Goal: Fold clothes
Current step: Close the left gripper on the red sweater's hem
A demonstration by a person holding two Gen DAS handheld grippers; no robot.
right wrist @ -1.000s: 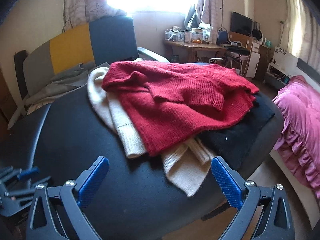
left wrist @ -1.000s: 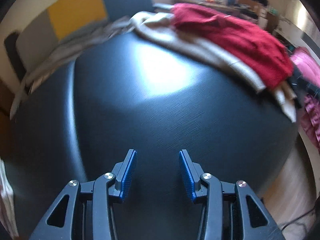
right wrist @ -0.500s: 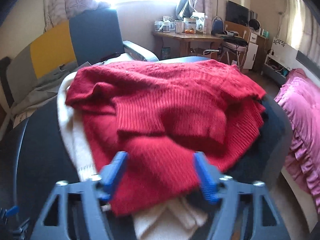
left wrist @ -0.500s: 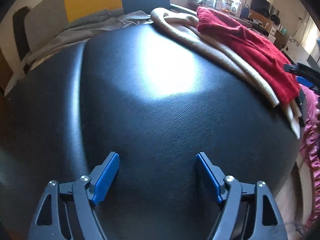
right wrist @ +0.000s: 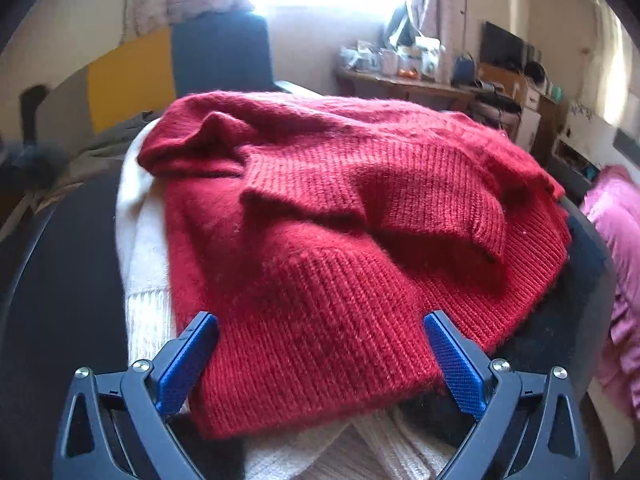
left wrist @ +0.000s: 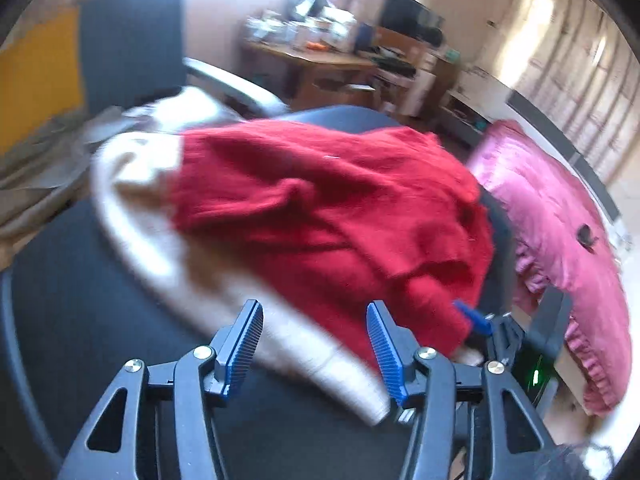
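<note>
**Pile untouched, no fold begun**

Left wrist view: The left gripper (left wrist: 316, 338) sits at 6 o'clock, its jaws closing with nothing pressed between the pads; the cream sweater (left wrist: 136, 208) lies beyond and below them, not gripped. The red sweater (left wrist: 320, 208) fills the centre of the frame, draped over the cream one on a black table (left wrist: 72, 304). One blue fingertip of the right gripper (left wrist: 474, 316) shows at 4 o'clock, at the red sweater's near corner. A pink bedspread (left wrist: 560, 232) lies at 3 o'clock. The picture is blurred; fine detail of the knit cannot be read.

Right wrist view: The right gripper (right wrist: 320, 360) sits at 6 o'clock, jaws opening wide, straddling the ribbed hem of the red sweater (right wrist: 340, 240); the pads do not press on it. The sweater is rumpled, a sleeve thrown across its body, folds uneven. The cream sweater (right wrist: 144, 264) shows beneath at 8 o'clock, and a black garment (right wrist: 560, 340) at 4 o'clock.

Assessment: No item appears folded. The whole pile remains to be done, and the red sweater, uppermost, looks like the first candidate. It is thick, soft knit, likely to sag when lifted.
</note>
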